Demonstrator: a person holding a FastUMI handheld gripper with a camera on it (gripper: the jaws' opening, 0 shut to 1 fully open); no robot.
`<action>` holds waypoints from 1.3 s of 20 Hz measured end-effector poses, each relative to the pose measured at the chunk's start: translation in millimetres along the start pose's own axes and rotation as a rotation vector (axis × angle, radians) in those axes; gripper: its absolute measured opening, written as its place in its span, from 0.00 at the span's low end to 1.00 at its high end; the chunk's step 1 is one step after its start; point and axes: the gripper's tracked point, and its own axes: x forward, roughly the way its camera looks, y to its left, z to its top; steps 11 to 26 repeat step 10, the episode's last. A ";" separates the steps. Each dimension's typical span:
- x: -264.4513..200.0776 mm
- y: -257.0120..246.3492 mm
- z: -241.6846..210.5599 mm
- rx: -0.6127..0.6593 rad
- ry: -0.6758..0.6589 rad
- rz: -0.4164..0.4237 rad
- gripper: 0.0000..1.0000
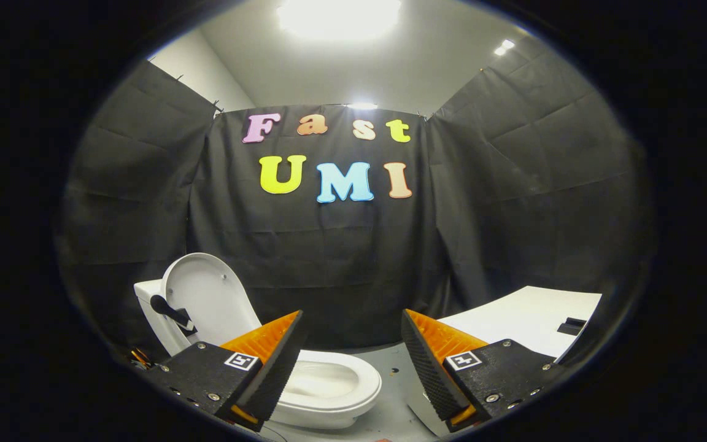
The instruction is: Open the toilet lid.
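my gripper (350,344) hangs released, gripping nothing. just beyond its fingers i see the toilet (329,387), its lid (206,301) raised upright.

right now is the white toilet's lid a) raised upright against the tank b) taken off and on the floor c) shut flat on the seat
a: the white oval plastic toilet lid stands upright against the tank, leaving the bowl uncovered; the claw is open, holding nothing.

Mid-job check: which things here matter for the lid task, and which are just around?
Job:
toilet lid, standing up
toilet, bowl uncovered
gripper, fingers apart, nothing between them

Just around:
white table
small black object on the table
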 end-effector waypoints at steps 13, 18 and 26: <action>-0.6 -5.6 -2.9 0.001 0.007 -0.004 0.95; -0.6 -5.6 -2.9 0.001 0.007 -0.004 0.95; -0.6 -5.6 -2.9 0.001 0.007 -0.004 0.95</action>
